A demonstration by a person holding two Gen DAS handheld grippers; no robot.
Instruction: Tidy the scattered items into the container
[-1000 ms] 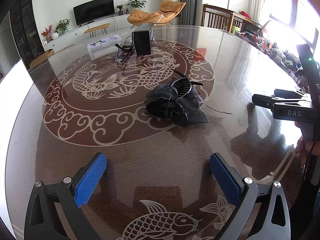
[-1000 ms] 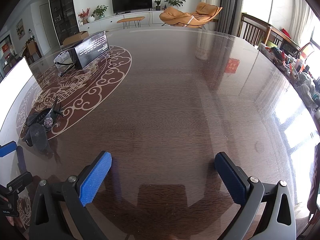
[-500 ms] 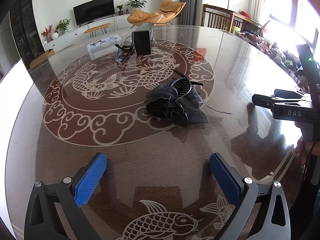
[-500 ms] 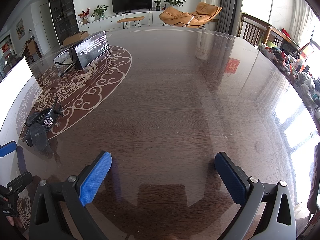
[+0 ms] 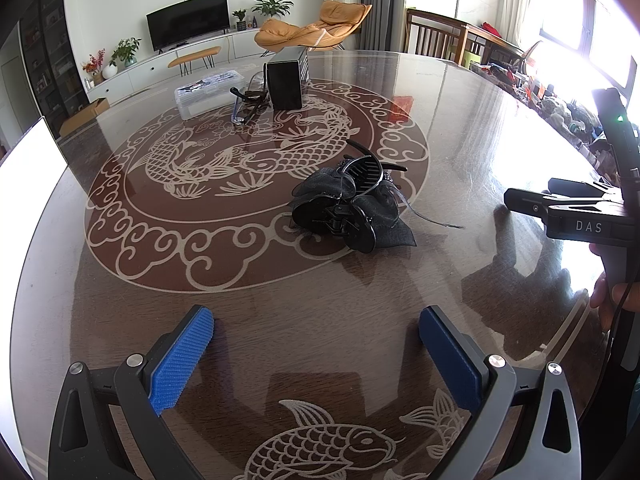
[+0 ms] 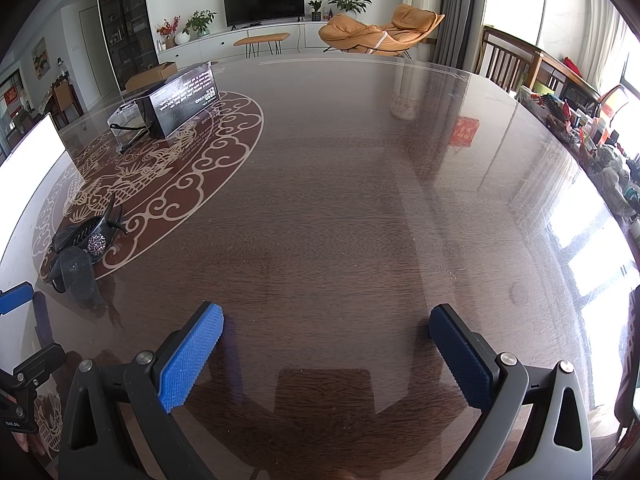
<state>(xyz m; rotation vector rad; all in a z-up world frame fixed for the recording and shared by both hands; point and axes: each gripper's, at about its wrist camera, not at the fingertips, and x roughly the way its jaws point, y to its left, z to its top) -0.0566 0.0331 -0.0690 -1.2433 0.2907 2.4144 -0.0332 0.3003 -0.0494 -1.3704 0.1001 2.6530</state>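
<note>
A black hair claw clip with a gauzy bow (image 5: pixel 352 204) lies on the table ahead of my left gripper (image 5: pixel 316 320), which is open and empty a short way before it. The clip also shows at the far left of the right wrist view (image 6: pixel 82 248). Farther back lie dark glasses (image 5: pixel 248 106), a clear lidded plastic box (image 5: pixel 210 94) and an upright black box (image 5: pixel 286 82). My right gripper (image 6: pixel 326 322) is open and empty over bare table, well right of the clip.
The round dark wooden table (image 6: pixel 360 200) has a fish and cloud inlay under glass. The right gripper's body (image 5: pixel 576 216) shows at the right edge of the left wrist view. Chairs and clutter stand beyond the table's right rim.
</note>
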